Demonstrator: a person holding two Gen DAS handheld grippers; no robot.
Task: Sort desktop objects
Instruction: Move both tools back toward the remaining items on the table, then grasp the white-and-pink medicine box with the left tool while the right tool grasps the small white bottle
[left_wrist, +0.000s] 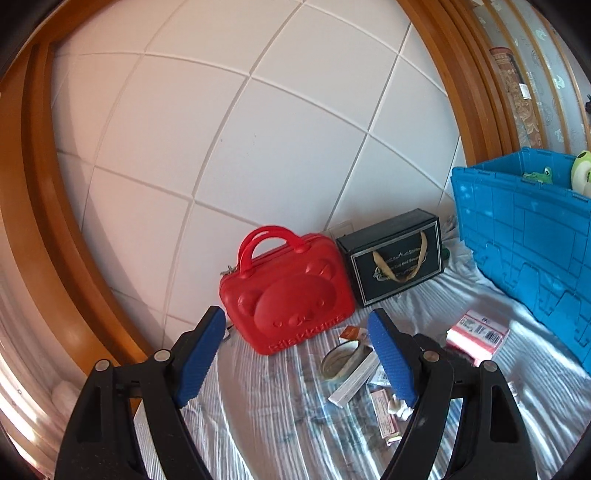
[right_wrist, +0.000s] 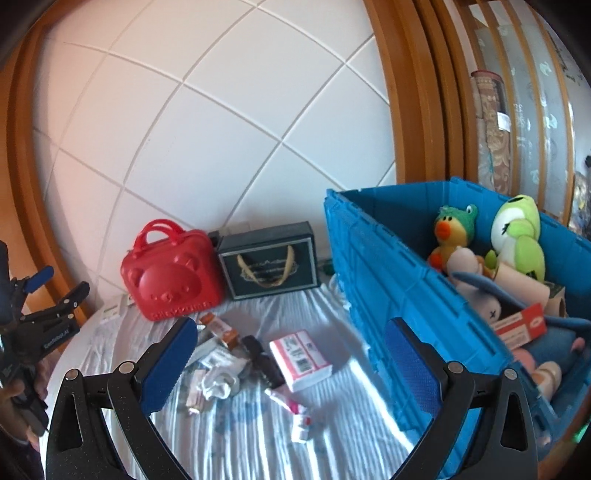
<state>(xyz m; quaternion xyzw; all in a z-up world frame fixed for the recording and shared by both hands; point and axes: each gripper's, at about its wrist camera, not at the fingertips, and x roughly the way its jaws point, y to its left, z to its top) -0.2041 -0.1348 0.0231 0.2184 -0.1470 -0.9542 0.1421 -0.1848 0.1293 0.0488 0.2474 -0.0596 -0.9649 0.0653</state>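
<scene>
**Both claws open above the cluttered table**

The left claw (left_wrist: 297, 354) stands with its jaws spread wide and nothing between the blue pads. It hangs over the near part of the table (left_wrist: 258, 424), which is covered with a pale, wrinkled striped sheet. The right claw (right_wrist: 290, 363) is likewise spread wide and holds nothing. In the right wrist view the left claw also appears at the far left edge, carried by a hand (right_wrist: 14, 395).

Items to be sorted:
- A red bear-face case (left_wrist: 286, 295) stands upright against the white tiled wall (left_wrist: 221, 129), handle up.
- A dark gift box (left_wrist: 395, 254) with a gold ribbon handle stands just beside the case, on its right.
- A pink-and-white box (right_wrist: 299, 360) with a barcode lies flat near the middle of the table.
- A loose heap of small things (right_wrist: 221, 365) lies between the red case and the pink-and-white box: packets, a black item, a crumpled white piece. Individual items are hard to tell apart.
- A small pink tube (right_wrist: 291, 406) lies nearest the right claw.

A blue crate (right_wrist: 388, 280) stands at the right side of the table. It contains plush toys, including a green frog toy (right_wrist: 517, 236) and a yellow duck toy (right_wrist: 452, 230), plus a red-and-white carton (right_wrist: 521, 326).
</scene>
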